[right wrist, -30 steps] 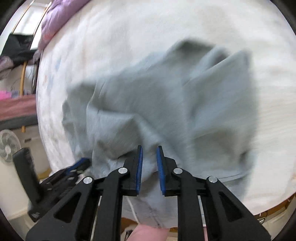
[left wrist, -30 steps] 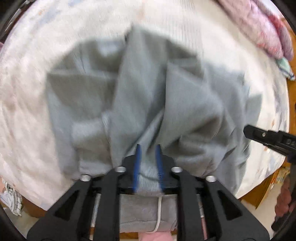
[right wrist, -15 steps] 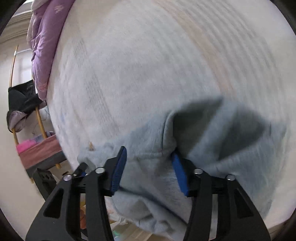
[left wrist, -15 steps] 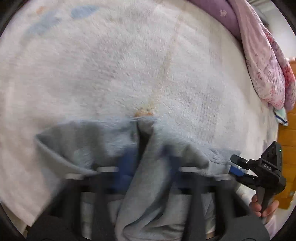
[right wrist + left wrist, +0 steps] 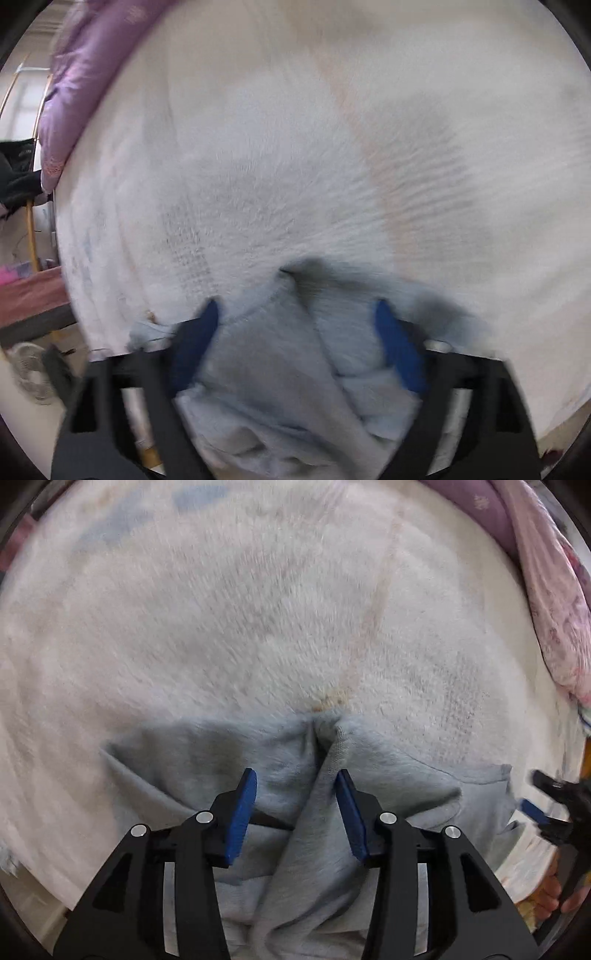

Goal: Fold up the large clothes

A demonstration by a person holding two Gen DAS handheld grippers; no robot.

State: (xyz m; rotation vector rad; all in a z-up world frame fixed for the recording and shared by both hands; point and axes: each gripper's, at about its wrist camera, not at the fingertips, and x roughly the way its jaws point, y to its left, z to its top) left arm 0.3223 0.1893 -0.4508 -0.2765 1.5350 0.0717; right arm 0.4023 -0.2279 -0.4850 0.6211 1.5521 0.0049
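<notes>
My left gripper [image 5: 295, 805] and right gripper [image 5: 295, 343] both gape wide, gripping nothing. The grey sweatshirt [image 5: 388, 775] lies bunched beneath them at the near edge of the white fleece blanket [image 5: 258, 609]. I should spread it flat before folding.

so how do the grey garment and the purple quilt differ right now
The grey garment lies bunched at the near edge of the white blanket, under both open tools; the purple quilt is heaped at the far side, away from them. The garment is plain grey, the quilt pink-purple and patterned. Both rest on the blanket.
</notes>
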